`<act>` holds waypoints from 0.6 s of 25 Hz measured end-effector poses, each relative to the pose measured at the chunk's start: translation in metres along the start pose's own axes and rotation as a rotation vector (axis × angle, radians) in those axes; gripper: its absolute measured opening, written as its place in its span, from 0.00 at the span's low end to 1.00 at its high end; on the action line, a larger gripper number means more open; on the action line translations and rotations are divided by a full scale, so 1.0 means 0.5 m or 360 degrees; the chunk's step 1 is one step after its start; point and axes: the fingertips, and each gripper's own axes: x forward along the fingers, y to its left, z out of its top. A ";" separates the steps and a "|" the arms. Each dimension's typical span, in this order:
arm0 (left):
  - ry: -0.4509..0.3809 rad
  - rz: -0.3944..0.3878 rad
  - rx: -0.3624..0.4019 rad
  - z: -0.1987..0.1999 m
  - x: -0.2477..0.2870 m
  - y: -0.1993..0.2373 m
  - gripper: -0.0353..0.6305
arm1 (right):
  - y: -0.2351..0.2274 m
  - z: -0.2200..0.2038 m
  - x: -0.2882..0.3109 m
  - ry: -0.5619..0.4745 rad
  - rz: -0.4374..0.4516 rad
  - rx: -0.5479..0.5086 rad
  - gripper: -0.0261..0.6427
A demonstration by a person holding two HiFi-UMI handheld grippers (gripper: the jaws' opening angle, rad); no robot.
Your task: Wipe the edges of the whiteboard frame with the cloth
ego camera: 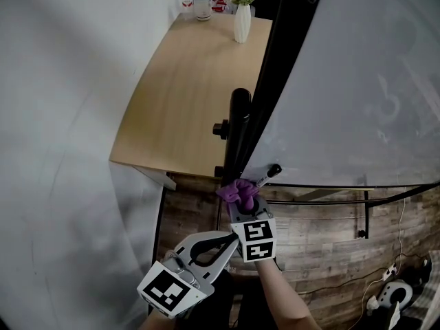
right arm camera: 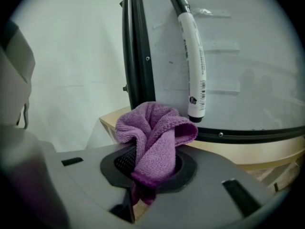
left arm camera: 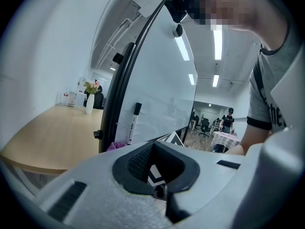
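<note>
The whiteboard's black side frame (ego camera: pixel 272 67) runs down to its lower left corner; the bottom frame edge (right arm camera: pixel 248 135) goes off to the right. A purple cloth (right arm camera: pixel 155 132) bunches out of my right gripper (right arm camera: pixel 152 168), which is shut on it. In the head view the cloth (ego camera: pixel 232 190) sits just under that corner, touching or almost touching the frame, with the right gripper (ego camera: pixel 243 202) below it. My left gripper (ego camera: pixel 223 243) hangs lower and to the left, shut with nothing in it. A white marker pen (right arm camera: pixel 194 56) clings to the board near the corner.
A wooden table (ego camera: pixel 185 95) stands left of the board, with a white vase of flowers (ego camera: pixel 241 20) and a cup (ego camera: pixel 201 5) at its far end. The board's black stand post (ego camera: pixel 238 126) with a knob is beside the frame. Cables (ego camera: pixel 385 280) lie on the plank floor.
</note>
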 end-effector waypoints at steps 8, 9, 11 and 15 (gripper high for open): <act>0.0024 0.0031 -0.0012 -0.010 -0.007 0.012 0.08 | -0.029 -0.005 0.005 0.0011 -0.0047 0.0056 0.13; 0.0025 0.0033 -0.0016 -0.010 -0.007 0.013 0.08 | -0.037 -0.007 0.003 0.0013 -0.0062 0.0058 0.13; 0.0025 0.0031 -0.0013 -0.009 -0.005 0.014 0.08 | -0.055 -0.012 -0.002 0.0016 -0.0099 0.0059 0.13; 0.0022 0.0015 -0.0006 -0.008 0.002 0.011 0.08 | -0.094 -0.023 -0.019 0.0010 -0.0185 0.0092 0.13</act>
